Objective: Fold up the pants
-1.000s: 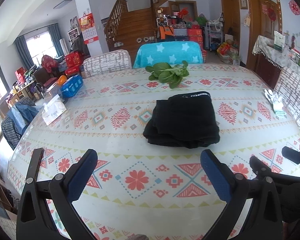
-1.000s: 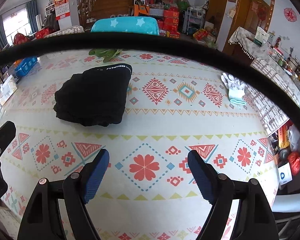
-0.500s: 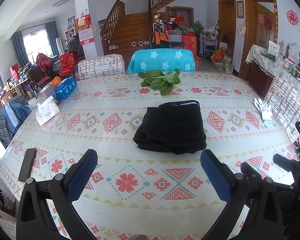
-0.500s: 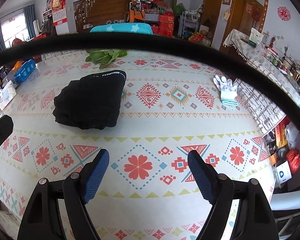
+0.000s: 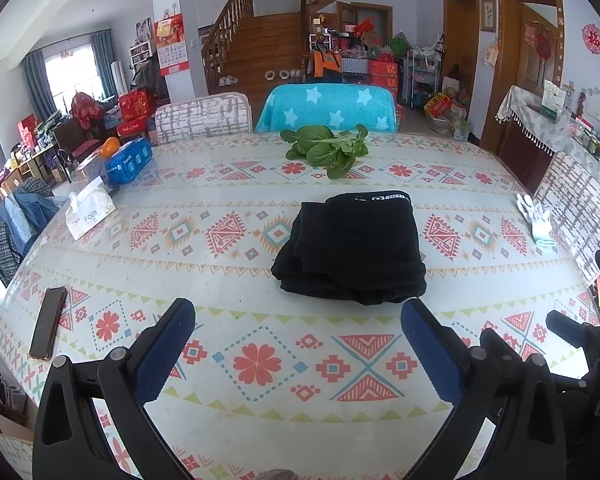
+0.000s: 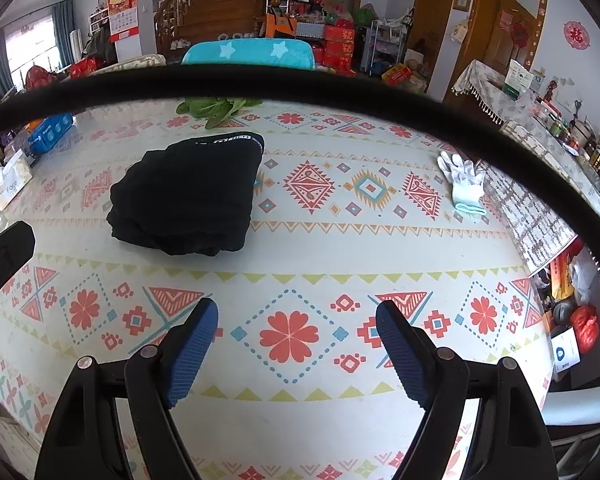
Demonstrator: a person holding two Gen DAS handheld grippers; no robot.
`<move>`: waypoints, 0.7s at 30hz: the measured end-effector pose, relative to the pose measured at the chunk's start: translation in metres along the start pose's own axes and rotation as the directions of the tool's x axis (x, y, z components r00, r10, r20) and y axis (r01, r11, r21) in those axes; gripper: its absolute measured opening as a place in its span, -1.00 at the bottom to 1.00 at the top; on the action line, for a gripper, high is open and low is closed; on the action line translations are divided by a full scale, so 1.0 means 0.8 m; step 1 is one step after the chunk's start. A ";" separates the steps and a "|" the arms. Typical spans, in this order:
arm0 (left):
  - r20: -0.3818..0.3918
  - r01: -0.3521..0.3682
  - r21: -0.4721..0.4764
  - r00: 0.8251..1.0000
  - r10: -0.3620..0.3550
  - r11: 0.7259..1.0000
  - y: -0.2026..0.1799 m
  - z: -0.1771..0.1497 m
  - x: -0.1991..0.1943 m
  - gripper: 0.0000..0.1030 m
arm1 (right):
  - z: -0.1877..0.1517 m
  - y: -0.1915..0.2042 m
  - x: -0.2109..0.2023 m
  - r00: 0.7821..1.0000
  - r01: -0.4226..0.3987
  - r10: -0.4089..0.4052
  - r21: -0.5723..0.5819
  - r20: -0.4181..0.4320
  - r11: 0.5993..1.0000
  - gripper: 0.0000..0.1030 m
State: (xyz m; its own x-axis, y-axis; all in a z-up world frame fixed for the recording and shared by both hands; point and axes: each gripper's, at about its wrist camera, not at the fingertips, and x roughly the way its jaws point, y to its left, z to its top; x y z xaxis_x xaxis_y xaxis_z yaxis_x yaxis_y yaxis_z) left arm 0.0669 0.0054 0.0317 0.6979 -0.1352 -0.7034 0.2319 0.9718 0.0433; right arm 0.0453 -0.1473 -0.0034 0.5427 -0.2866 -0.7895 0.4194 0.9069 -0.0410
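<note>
Table edge phone (image 5: 48, 322): left view only.

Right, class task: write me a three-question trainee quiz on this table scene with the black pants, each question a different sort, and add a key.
1. True or false: the black pants lie spread flat at full length on the table.
2. Which lies beyond the pants, toward the chairs? A) leafy greens B) white gloves C) phone
3. Fill in: the left gripper and right gripper both hold ____.

Key
1. False: they sit in a folded stack, waistband on the far side.
2. A
3. Nothing: both are open above the tablecloth, short of the pants.
</note>
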 end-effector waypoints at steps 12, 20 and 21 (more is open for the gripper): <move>-0.031 0.003 -0.002 1.000 -0.003 1.000 0.011 0.003 0.025 0.99 | 0.005 0.018 0.015 1.000 0.000 0.000 -0.021 -0.021 1.000 0.66; -0.033 0.006 -0.004 0.999 -0.006 1.000 0.013 0.004 0.032 0.99 | 0.007 0.023 0.026 0.999 -0.001 0.000 -0.019 -0.038 1.000 0.66; -0.020 0.009 -0.012 1.000 -0.010 1.000 0.015 0.005 0.031 0.99 | 0.007 0.024 0.027 0.999 -0.004 0.003 -0.018 -0.038 1.000 0.66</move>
State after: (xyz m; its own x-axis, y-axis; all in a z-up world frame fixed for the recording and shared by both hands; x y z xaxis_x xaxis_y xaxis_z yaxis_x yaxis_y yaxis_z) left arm 0.0899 0.0127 0.0177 0.6820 -0.1408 -0.7177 0.2301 0.9728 0.0278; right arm 0.0693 -0.1380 -0.0175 0.5161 -0.2721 -0.8121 0.4042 0.9134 -0.0491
